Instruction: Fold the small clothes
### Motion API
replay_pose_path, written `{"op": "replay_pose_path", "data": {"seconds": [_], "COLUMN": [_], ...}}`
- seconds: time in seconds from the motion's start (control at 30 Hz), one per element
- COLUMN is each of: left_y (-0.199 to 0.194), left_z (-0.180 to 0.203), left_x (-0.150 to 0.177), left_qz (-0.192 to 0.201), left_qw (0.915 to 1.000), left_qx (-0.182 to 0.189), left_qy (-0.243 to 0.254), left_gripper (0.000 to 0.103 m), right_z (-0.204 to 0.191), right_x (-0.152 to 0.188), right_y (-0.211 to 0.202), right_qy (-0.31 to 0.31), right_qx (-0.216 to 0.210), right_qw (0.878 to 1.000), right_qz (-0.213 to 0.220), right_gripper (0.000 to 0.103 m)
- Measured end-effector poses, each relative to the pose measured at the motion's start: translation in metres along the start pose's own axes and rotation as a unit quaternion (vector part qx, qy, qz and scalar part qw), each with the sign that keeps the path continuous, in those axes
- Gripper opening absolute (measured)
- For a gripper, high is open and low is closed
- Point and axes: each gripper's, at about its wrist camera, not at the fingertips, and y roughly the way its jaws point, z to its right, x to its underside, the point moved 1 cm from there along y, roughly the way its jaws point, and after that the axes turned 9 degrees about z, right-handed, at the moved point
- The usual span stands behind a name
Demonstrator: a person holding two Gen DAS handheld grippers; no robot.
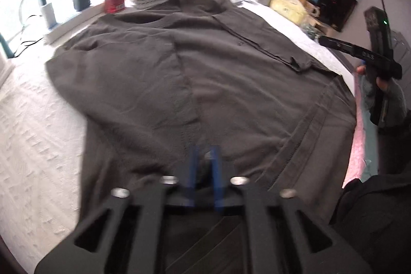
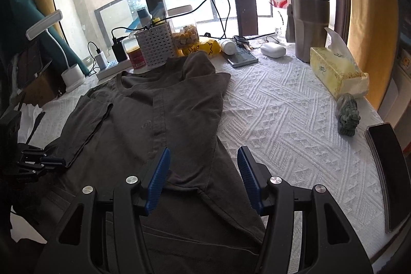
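A dark grey T-shirt (image 1: 205, 73) lies spread on the white textured cloth (image 1: 38, 132), neck toward the window, with its sides folded inward. My left gripper (image 1: 205, 158) is low over the shirt's lower middle. Its blue pads are a narrow gap apart, and only blurred cloth shows in the gap. The right wrist view shows this left gripper (image 2: 60, 161) at the edge of the T-shirt's (image 2: 159, 119) folded left flap. My right gripper (image 2: 203, 150) hovers open over the shirt's right edge with nothing between its pads. From the left wrist view the right gripper (image 1: 324, 40) is off the table's right side.
Along the window stand a white perforated basket (image 2: 154, 47), a red can (image 2: 136, 58), chargers with cables (image 2: 101, 59) and a steel tumbler (image 2: 309, 24). To the right lie a tissue box (image 2: 334, 71), a green figurine (image 2: 348, 116) and a dark phone (image 2: 388, 171). White cloth (image 2: 282, 119) lies bare right of the shirt.
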Motion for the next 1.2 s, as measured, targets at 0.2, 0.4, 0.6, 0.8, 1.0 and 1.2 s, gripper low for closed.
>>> {"op": "replay_pose_path", "data": {"seconds": [0.2,0.4,0.6,0.8,1.0,1.2], "left_y": [-0.026,-0.013,0.010,0.022,0.034,0.035], "left_z": [-0.034,-0.102,-0.153,-0.158,-0.148,-0.151], "left_x": [-0.014,-0.029,-0.038,-0.056,-0.062,-0.064], "left_qz": [0.045,0.057,0.071,0.070,0.080,0.080], "left_qw": [0.9979,0.9870,0.9734,0.9732,0.9814,0.9842], "left_qx": [-0.023,-0.086,-0.078,-0.082,-0.108,-0.091], "left_qy": [-0.040,-0.123,-0.203,-0.203,-0.137,-0.129], "left_gripper": [0.054,0.054,0.054,0.054,0.045,0.009], "right_z": [0.004,0.009,0.018,0.023,0.031,0.052], "right_x": [0.001,-0.010,-0.030,-0.049,-0.073,-0.078], "right_y": [0.010,0.027,0.063,0.110,0.142,0.168], "right_qy": [0.004,-0.003,-0.028,-0.048,-0.045,-0.007], "right_qx": [-0.001,-0.003,0.014,0.022,0.011,-0.004], "right_qw": [1.000,1.000,0.999,0.998,0.998,0.998], "right_qz": [-0.005,-0.012,-0.021,-0.042,-0.045,-0.068], "right_gripper": [0.058,0.058,0.058,0.058,0.057,0.039]}}
